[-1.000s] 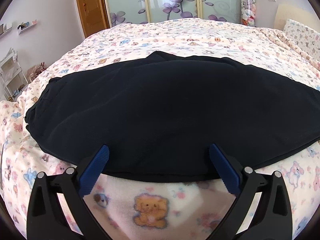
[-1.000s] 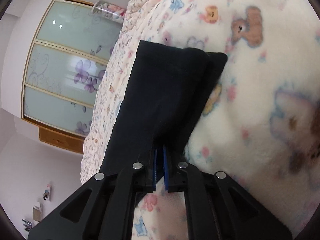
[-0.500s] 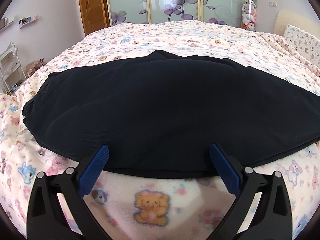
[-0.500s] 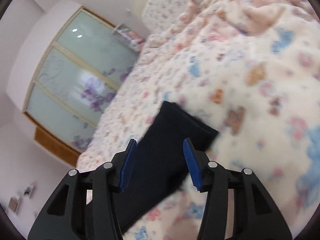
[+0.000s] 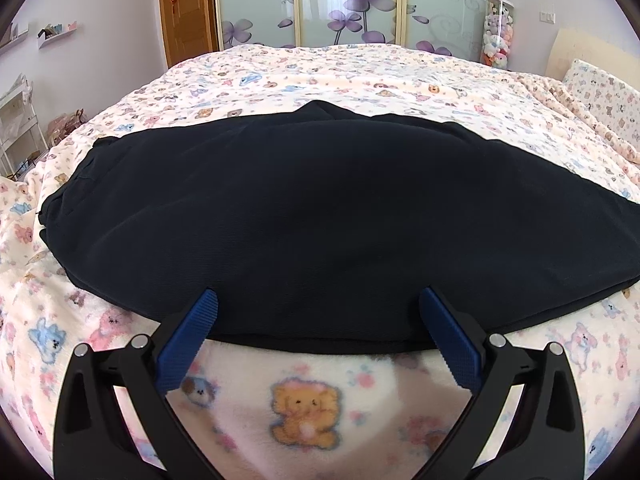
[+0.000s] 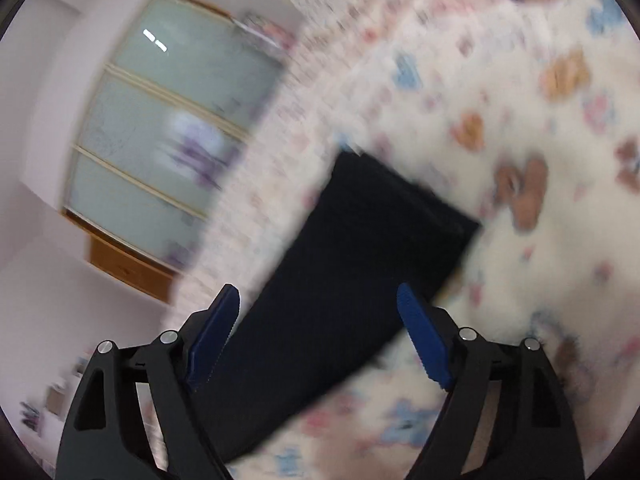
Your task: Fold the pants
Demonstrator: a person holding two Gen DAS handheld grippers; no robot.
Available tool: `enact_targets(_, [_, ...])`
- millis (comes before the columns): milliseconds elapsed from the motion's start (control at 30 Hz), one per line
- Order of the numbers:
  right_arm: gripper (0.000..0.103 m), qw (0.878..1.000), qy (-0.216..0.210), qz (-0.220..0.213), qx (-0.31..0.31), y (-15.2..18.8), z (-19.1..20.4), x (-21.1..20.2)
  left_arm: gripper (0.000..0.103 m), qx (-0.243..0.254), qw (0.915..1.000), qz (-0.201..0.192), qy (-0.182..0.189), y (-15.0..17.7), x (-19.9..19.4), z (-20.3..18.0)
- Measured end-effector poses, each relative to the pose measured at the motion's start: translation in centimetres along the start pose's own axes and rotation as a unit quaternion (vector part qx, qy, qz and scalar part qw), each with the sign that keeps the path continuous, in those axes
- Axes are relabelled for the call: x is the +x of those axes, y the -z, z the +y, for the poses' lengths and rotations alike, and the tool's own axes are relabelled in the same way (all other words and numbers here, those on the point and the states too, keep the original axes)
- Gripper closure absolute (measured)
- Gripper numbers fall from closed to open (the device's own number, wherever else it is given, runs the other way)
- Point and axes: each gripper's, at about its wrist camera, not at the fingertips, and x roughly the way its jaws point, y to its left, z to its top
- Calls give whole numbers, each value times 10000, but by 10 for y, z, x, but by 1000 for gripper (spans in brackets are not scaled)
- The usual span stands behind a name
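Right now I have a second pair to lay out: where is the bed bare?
The teddy-print blanket is bare between the black pants and the wardrobe doors, and toward the pillow. A narrow strip lies bare under the open left tongs. The pants fill the middle.

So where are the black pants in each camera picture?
Left wrist: the pants spread wide across the middle, on the teddy bear blanket.
Right wrist: the pants show as a narrow, blurry strip in the middle, slanting to the lower left.
Shared landmark: the wardrobe doors with purple flowers.
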Motion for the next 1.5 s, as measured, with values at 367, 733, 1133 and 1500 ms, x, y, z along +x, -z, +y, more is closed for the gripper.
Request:
enact_targets(367, [30, 9987, -383, -169, 298, 3, -1, -11, 2, -1725, 9832, -414, 428, -29, -47, 150])
enact_targets(733, [30, 9966, -99, -803, 165, 9, 10, -34, 2, -2307, 9690, -471, 745, -48, -26, 182])
enact_targets(1133, [25, 9992, -358, -83, 180, 7, 8, 3, 2, -2002, 9797, -35, 35, -23, 28, 170])
enact_targets(1500, [17, 9749, -1645, 847, -1237, 35, 119, 45, 2, -2476, 9639, -806, 557, -28, -5, 180])
